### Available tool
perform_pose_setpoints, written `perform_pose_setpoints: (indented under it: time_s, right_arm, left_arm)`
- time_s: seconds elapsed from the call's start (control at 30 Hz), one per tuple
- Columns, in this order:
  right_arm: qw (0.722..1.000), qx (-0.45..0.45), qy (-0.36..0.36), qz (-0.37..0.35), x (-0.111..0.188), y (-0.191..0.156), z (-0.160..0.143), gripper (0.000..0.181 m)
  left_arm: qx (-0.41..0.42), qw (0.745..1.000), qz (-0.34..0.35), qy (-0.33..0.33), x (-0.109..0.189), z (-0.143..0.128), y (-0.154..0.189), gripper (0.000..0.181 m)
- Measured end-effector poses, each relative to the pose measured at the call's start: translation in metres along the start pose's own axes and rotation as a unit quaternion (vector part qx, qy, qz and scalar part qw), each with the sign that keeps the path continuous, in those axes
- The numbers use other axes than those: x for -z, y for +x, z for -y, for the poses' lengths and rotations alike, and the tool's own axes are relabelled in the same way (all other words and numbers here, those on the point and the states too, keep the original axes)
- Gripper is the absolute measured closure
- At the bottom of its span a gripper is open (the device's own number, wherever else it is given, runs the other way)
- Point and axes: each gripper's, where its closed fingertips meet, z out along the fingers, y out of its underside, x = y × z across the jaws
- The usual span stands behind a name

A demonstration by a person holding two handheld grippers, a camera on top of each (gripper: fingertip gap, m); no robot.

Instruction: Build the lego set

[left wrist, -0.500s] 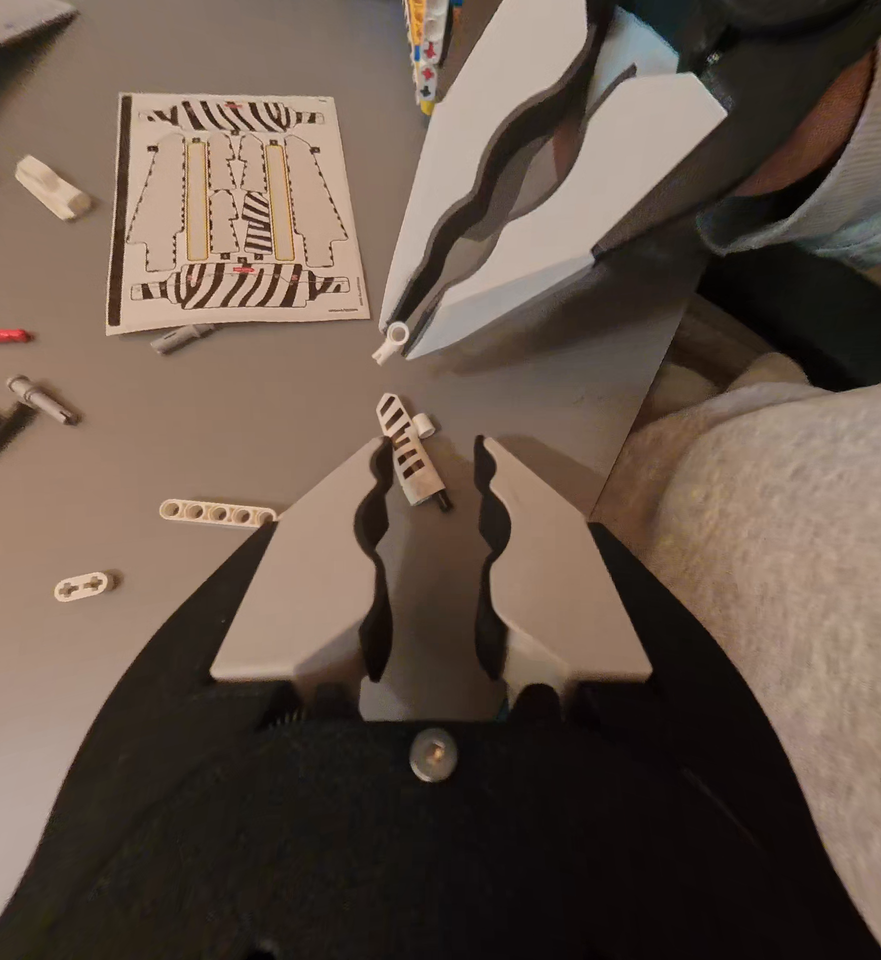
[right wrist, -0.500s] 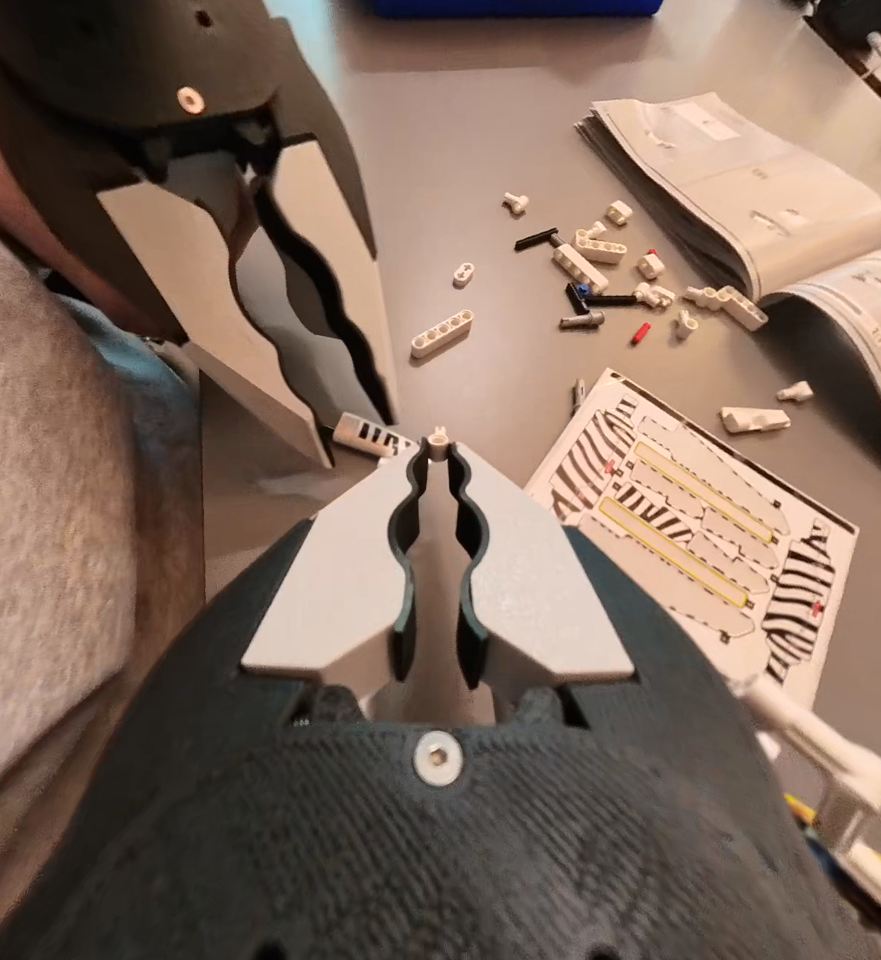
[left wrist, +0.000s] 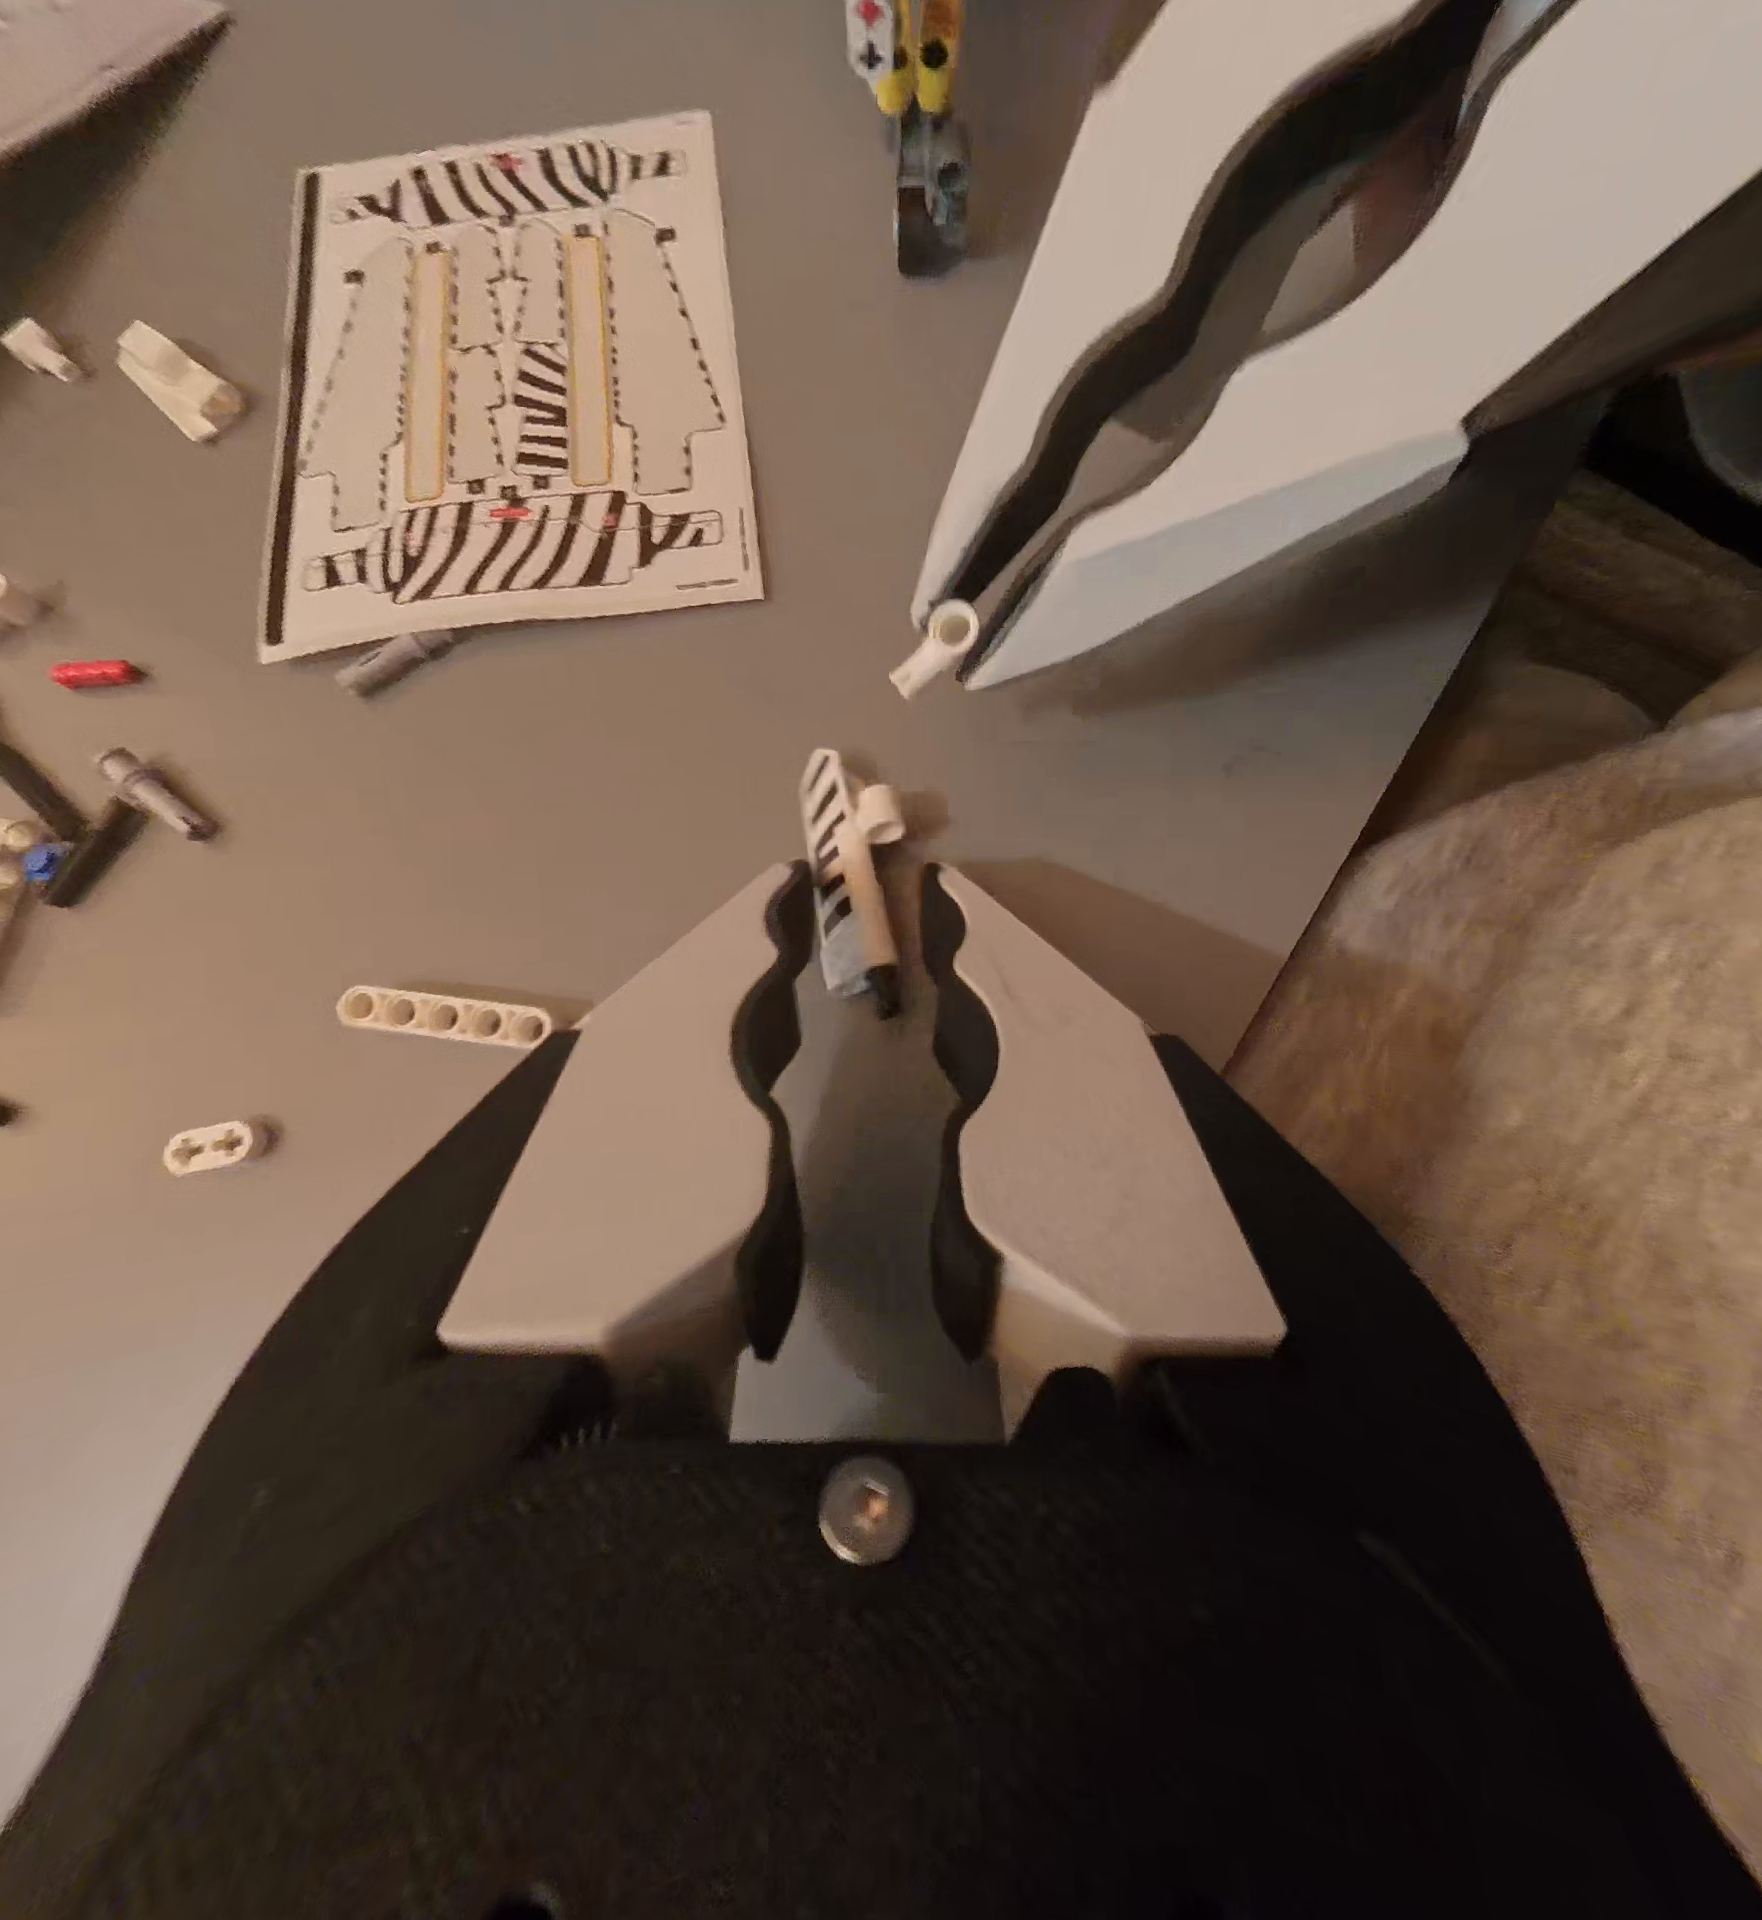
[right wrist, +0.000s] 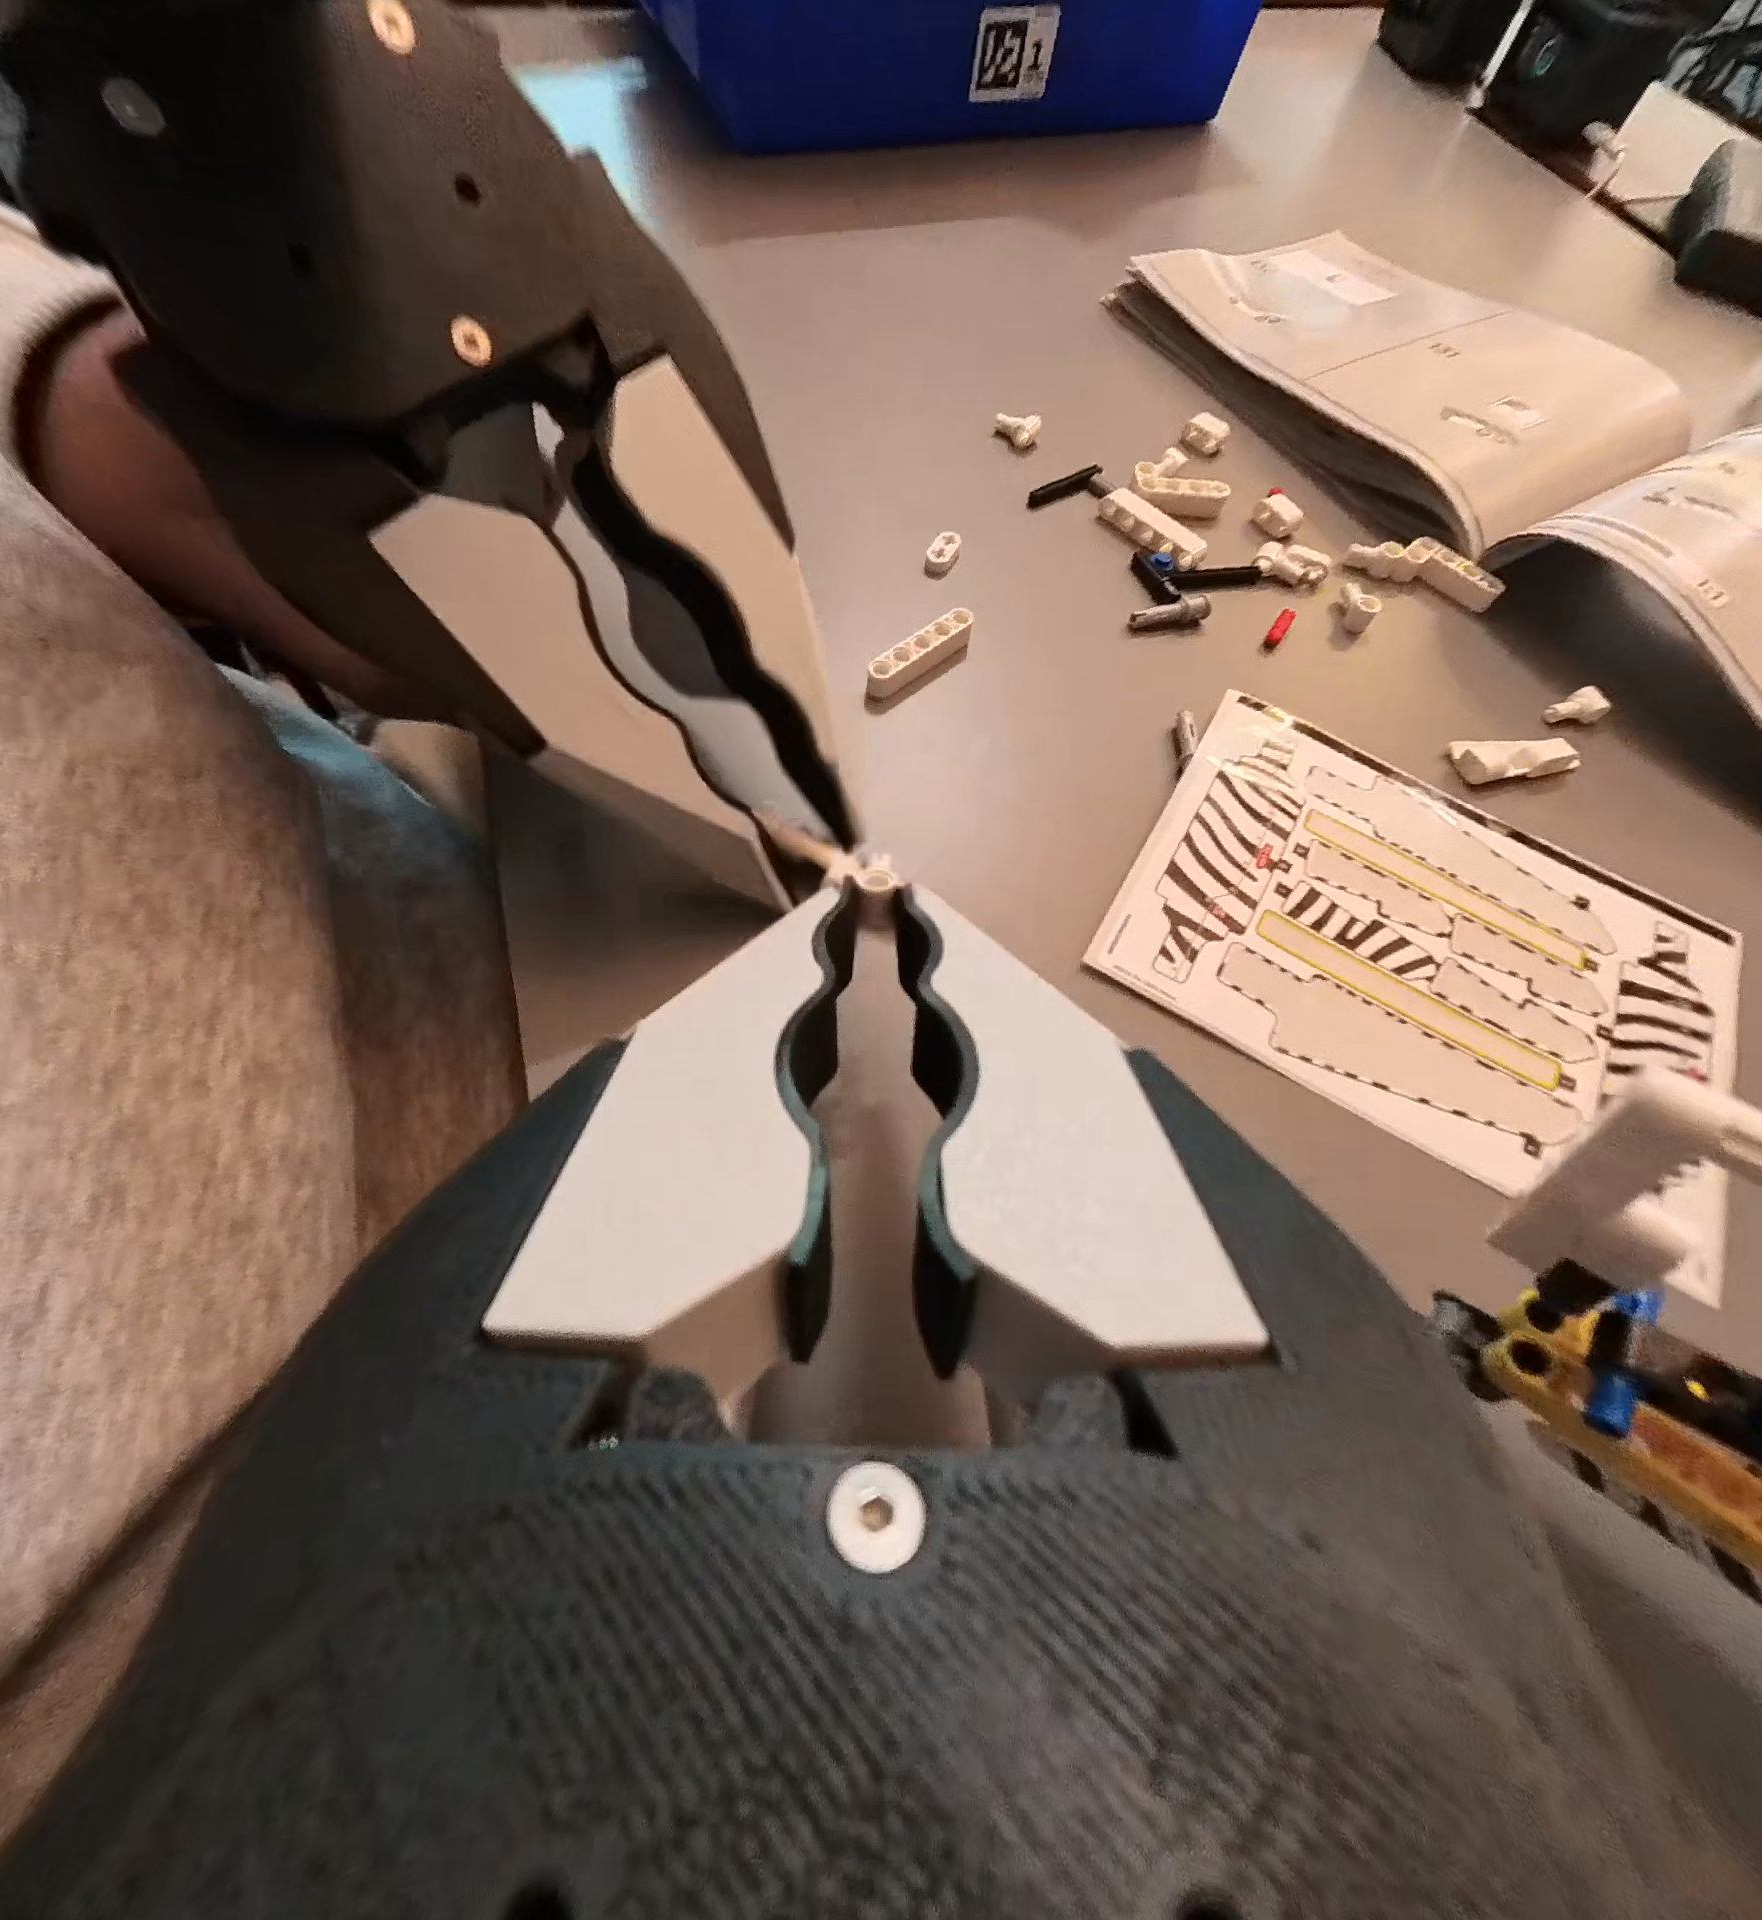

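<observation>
A zebra-striped piece with a white connector and a black pin on it lies on the grey table, between the fingertips of my left gripper. The jaws stand a little apart around it, and a small gap shows on the right side. My right gripper is shut on a small white connector. That connector also shows in the left wrist view, just beyond and right of the striped piece. In the right wrist view the left gripper points down, almost tip to tip with mine.
A zebra sticker sheet lies ahead. A white five-hole beam, a two-hole link and several loose pins lie left. An open booklet, a blue bin and a part-built yellow model are nearby. The table edge and a person's grey sleeve are right.
My left gripper has moved forward, so the striped piece now sits between its fingertips, and its jaws have narrowed. My right gripper has come closer with the connector.
</observation>
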Motion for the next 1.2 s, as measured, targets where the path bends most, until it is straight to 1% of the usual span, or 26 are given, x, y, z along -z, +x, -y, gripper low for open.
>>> perform_pose_setpoints:
  time_s: [0.03, 0.07, 0.13, 0.2, 0.27, 0.37, 0.43, 0.53, 0.7, 0.87, 1.03, 1.2]
  right_arm:
    - [1.0, -0.003, 0.008, -0.004, 0.002, 0.001, 0.002, 0.175]
    - [1.0, -0.007, 0.013, -0.009, 0.004, 0.003, 0.003, 0.175]
    - [0.999, -0.011, 0.024, -0.022, 0.007, 0.006, 0.005, 0.175]
    - [0.999, -0.01, 0.03, -0.038, 0.01, 0.009, 0.006, 0.175]
    - [0.998, -0.003, 0.039, -0.056, 0.015, 0.011, 0.007, 0.175]
    - [0.997, 0.005, 0.041, -0.069, 0.022, 0.009, 0.004, 0.175]
    - [0.999, 0.011, 0.0, -0.041, 0.021, -0.002, -0.01, 0.175]
    - [0.996, 0.04, -0.059, -0.05, 0.02, -0.002, -0.029, 0.175]
    - [0.991, 0.09, -0.098, -0.029, 0.015, -0.015, -0.027, 0.175]
    - [0.981, 0.109, -0.159, 0.026, 0.011, -0.014, -0.026, 0.175]
    - [0.963, 0.093, -0.229, 0.11, 0.016, -0.012, -0.015, 0.176]
    - [0.924, 0.096, -0.327, 0.175, 0.013, -0.01, -0.021, 0.176]
  left_arm:
    - [-0.006, 1.0, -0.002, 0.003, -0.001, 0.001, 0.002, 0.168]
    - [-0.011, 1.0, 0.006, 0.002, -0.002, 0.001, 0.002, 0.171]
    - [-0.026, 0.999, 0.029, -0.004, -0.002, 0.002, 0.0, 0.172]
    - [-0.03, 0.999, 0.035, -0.009, -0.002, 0.001, 0.0, 0.172]
    - [-0.024, 0.999, 0.021, -0.012, -0.001, 0.001, 0.003, 0.172]
    - [-0.006, 1.0, -0.026, -0.013, 0.0, 0.001, 0.012, 0.172]
    - [-0.006, 0.998, -0.062, -0.015, 0.001, 0.0, 0.019, 0.172]
    - [-0.019, 0.996, -0.089, -0.017, 0.001, 0.002, 0.025, 0.172]
    - [-0.051, 0.993, -0.104, -0.03, -0.002, 0.004, 0.026, 0.172]
    - [-0.049, 0.987, -0.154, -0.022, -0.004, 0.006, 0.029, 0.172]
    - [-0.03, 0.979, -0.2, -0.016, -0.005, 0.008, 0.03, 0.172]
    - [-0.045, 0.979, -0.196, -0.016, -0.006, 0.008, 0.03, 0.172]
